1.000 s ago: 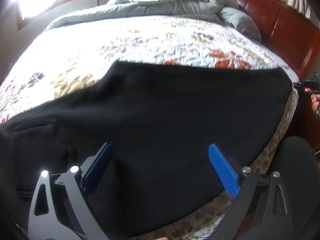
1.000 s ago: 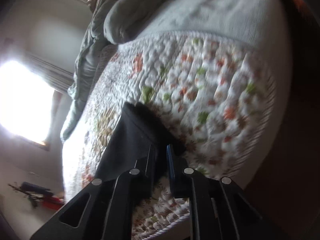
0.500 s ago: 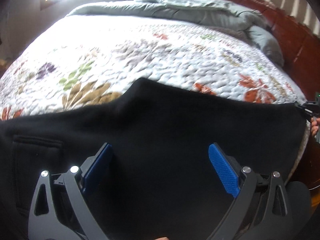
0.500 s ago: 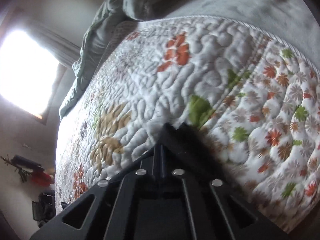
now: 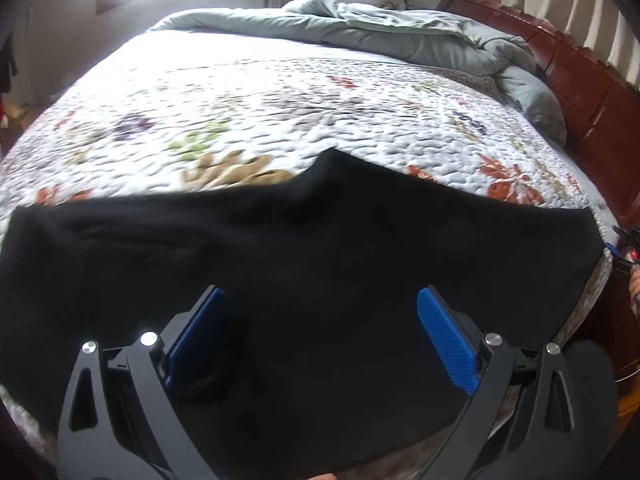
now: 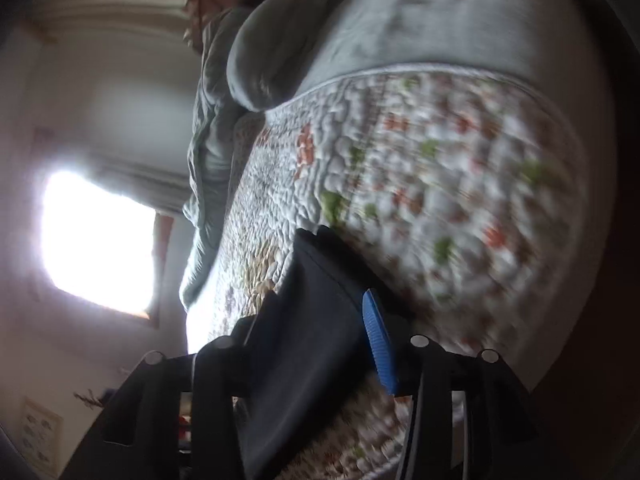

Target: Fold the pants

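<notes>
Black pants lie spread across the near part of a floral quilted bed, folded lengthwise, waist end at the left. My left gripper is open and empty, hovering over the middle of the pants. In the right wrist view my right gripper has its jaws apart, with the leg end of the pants lying loose between the fingers on the quilt. The right gripper also shows at the right edge of the left wrist view.
A grey duvet is bunched at the far side of the bed. A red-brown wooden headboard runs along the right. A bright window is on the far wall. The bed's near edge is just below the pants.
My right gripper was shut on the pants' leg end and has opened, letting it go. The left gripper has risen and drawn back, so more of the bed shows.
</notes>
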A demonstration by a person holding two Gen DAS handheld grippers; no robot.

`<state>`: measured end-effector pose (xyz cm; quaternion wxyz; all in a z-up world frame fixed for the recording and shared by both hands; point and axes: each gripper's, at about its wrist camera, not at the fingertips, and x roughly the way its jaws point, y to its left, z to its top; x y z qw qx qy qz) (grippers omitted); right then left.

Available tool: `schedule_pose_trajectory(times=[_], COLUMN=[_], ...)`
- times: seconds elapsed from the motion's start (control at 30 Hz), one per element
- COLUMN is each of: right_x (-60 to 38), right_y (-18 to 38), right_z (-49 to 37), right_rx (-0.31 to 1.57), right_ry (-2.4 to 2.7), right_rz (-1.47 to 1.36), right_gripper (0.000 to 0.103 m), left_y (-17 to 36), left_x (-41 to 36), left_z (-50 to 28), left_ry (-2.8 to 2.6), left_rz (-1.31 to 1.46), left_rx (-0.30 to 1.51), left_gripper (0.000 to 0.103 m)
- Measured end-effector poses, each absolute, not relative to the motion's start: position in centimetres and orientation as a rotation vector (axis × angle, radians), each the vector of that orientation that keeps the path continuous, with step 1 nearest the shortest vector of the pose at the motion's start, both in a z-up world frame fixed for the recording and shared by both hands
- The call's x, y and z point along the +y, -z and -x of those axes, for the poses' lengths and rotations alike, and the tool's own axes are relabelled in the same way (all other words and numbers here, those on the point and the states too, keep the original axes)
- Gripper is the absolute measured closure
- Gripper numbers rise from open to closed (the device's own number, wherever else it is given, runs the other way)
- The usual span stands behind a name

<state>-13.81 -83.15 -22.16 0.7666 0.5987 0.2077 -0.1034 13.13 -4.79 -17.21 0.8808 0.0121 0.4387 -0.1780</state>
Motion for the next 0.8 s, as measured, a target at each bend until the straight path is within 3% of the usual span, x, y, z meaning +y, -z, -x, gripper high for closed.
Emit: schedule_pose_trajectory(times=[0.07,0.47,0.53,0.6,0.73,0.8], right_x=[-82.8,-81.7,-81.5,-81.6,-81.8,-81.7], right_y=[23.4,24.7,24.8,25.1,26.7,26.7], right_z=[14.6,12.3,11.9,12.8,13.7,13.5], right_rx=[0.445,0.389,0.373,0.354,0.341,0.315], right_ry=[0.234,0.140,0.139,0.168,0.150,0.118], right_rz=[-1.334,-1.380,-1.384,-1.384,-1.420,-1.432], right_gripper=[0.048,0.045,0.053,0.079,0.081,0.073], left_y=[17.3,17.9,18.0,18.0,18.2,18.3], left_x=[-3.6,-0.3,-0.4,-0.3,-0.3,-0.5], left_z=[-12.7,-11.6,-11.7,-11.7,-11.7,-11.7], left_ry=[0.343,0.246,0.248,0.250,0.254,0.252], left_rz=[-0.032,-0.059,-0.057,-0.052,-0.053,-0.063], left_rx=[0.915,0.918,0.918,0.919,0.919,0.919], left_gripper=[0.007,0.005,0.005,0.005,0.004,0.004])
